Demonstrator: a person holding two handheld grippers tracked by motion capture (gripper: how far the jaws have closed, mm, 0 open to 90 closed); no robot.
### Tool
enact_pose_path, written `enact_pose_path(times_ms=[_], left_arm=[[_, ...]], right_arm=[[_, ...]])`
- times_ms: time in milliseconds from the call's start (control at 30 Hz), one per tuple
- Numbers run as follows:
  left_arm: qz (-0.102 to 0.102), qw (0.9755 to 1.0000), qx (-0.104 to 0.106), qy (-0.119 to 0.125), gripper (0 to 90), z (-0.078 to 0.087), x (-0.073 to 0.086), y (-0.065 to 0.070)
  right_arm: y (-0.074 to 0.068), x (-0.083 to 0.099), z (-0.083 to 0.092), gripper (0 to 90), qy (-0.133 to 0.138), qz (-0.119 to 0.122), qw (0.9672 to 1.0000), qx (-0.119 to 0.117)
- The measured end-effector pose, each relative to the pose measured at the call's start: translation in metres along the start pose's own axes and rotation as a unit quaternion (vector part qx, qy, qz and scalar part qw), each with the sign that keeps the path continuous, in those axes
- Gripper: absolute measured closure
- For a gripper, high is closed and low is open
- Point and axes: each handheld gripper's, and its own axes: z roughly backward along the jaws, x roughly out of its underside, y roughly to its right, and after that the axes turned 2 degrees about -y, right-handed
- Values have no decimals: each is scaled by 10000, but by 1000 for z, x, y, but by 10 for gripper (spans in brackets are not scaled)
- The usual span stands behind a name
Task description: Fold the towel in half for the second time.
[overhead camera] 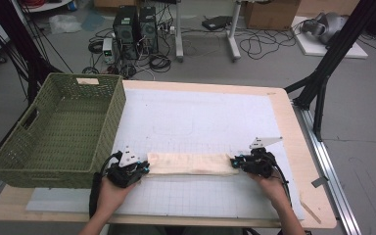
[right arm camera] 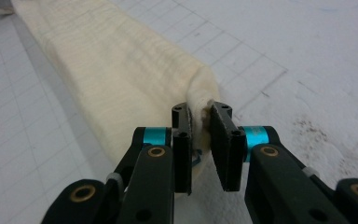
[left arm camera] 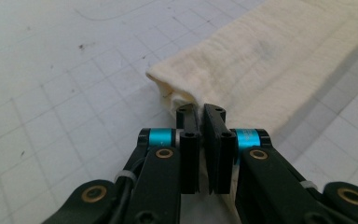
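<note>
- A cream cloth, folded into a long narrow strip, is seen lying flat on the white gridded mat of the desk, just right of the green woven basket.
- The strip's end nearest the basket is pinched by the left claw, whose jaws are nearly together on a bunched corner of fabric.
- The end farthest from the basket is clamped by the right claw, with cloth caught between its narrow jaws.
- The lengthwise folding is judged done and both ends gripped; what appears left is bringing the ends together or lifting the strip toward the basket, which is seen empty.
</note>
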Motion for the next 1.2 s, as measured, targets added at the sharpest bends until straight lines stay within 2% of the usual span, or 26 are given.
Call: enact_pose_path(times_ms=[133,233,367,433,500,567,600,800,833,867,900,1000,1067,1133,1200], left_arm=[[-14,9998,-175,-67,846,11,8,0],[-48,9995,-280,-108,845,18,13,0],[-54,9996,-265,-42,826,21,14,0],[-68,9995,-298,121,785,24,12,0],[40,9992,-285,289,734,28,9,-1],[30,9987,-297,416,700,31,6,-2],[14,9987,-282,418,693,32,4,-3],[-134,9985,-59,524,695,26,-2,1],[-172,9986,-2,503,704,24,-3,2],[-198,9986,69,495,718,22,-4,3],[-249,9985,100,485,736,20,-5,5],[-325,9987,181,358,778,14,-5,6],[-305,9990,223,244,787,10,-3,5],[-283,9992,221,176,785,9,0,3],[-267,9993,232,152,781,9,2,2]], right_arm=[[-7,-8,-6,793,-9,162,9998,-109],[-13,-12,-8,791,6,177,9996,-235],[-15,-12,-17,738,-231,291,9993,-61],[-13,-12,-15,689,-76,223,9997,-106],[-14,-12,-7,660,159,249,9996,13],[-15,-13,1,640,408,163,9990,65],[-15,-12,4,640,468,171,9987,86],[-24,-11,5,646,342,359,9987,75],[-26,-11,4,680,324,392,9987,78],[-27,-12,3,732,326,445,9985,0],[-28,-12,1,747,301,489,9983,-70],[-32,-12,-5,744,109,616,9980,-115],[-33,-11,-8,723,9,660,9978,-44],[-31,-11,-5,718,101,604,9981,-30],[-32,-12,4,715,355,607,9975,12]])
